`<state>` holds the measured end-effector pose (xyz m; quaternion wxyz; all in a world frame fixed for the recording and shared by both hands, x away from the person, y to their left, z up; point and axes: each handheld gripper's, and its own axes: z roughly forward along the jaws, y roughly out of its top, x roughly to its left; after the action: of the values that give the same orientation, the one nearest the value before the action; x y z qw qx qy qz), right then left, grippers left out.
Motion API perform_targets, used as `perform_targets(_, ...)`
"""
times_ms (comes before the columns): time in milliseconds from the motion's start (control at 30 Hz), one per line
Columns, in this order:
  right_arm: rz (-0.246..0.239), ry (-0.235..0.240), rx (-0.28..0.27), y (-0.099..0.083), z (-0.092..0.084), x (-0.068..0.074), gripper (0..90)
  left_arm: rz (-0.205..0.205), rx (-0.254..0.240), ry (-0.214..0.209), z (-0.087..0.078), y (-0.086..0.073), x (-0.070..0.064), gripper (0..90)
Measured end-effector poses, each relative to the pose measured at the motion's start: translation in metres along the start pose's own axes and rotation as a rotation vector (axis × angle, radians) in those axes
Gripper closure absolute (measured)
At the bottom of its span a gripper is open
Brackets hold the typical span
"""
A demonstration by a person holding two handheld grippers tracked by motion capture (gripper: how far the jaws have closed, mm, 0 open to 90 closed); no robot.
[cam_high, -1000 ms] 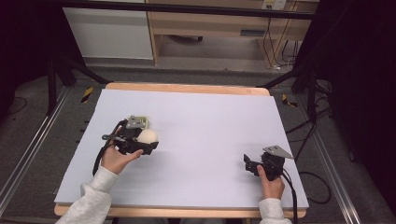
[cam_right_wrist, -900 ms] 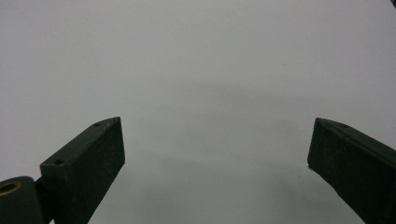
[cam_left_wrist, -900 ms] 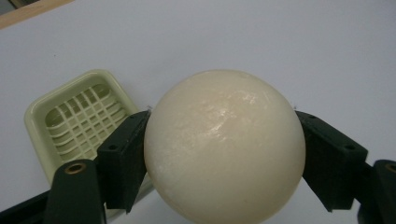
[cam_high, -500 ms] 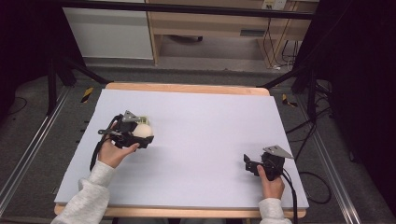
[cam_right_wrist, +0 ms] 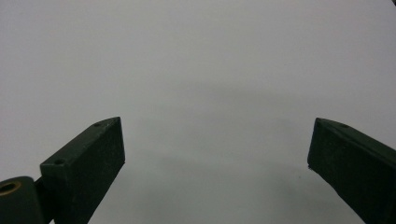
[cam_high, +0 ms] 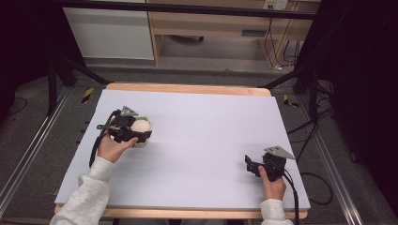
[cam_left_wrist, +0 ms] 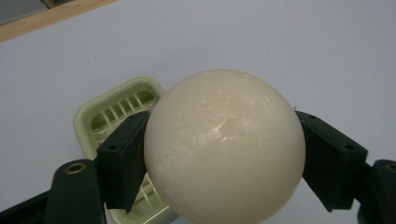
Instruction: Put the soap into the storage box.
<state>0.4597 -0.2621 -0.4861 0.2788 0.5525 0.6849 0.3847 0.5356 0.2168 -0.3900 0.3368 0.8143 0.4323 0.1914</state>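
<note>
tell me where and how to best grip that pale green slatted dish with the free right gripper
Grip the soap dish by one rim wall, probably a short end, coming from above with one finger inside and one outside. Its thin, upright rim suits a pinch, while the whole body looks wide for the fingers. The near part lies under the cream ball held in the left gripper, so the far rim is freer. The right gripper is open.

Claw (cam_left_wrist: 224, 154) grips ball (cam_left_wrist: 224, 144) (above dish (cam_left_wrist: 116, 112)).
</note>
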Motion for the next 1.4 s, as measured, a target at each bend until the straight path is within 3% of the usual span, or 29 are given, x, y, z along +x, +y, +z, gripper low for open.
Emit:
perform_targets(667, 0.002, 0.0, 0.0, 0.0, 0.0, 0.0, 4.3, -0.036, 0.018, 0.04, 0.018, 0.002, 0.019, 23.7)
perform_targets(1100, 0.001, -0.003, -0.004, 0.0, 0.0, -0.001, 4.3, -0.08, 0.02, 0.059, 0.028, 0.0, 0.033, 23.8)
perform_targets(1400, 0.002, -0.001, -0.004, 0.0, 0.0, -0.001, 4.3, -0.082, 0.035, 0.071, 0.036, -0.002, 0.038, 23.7)
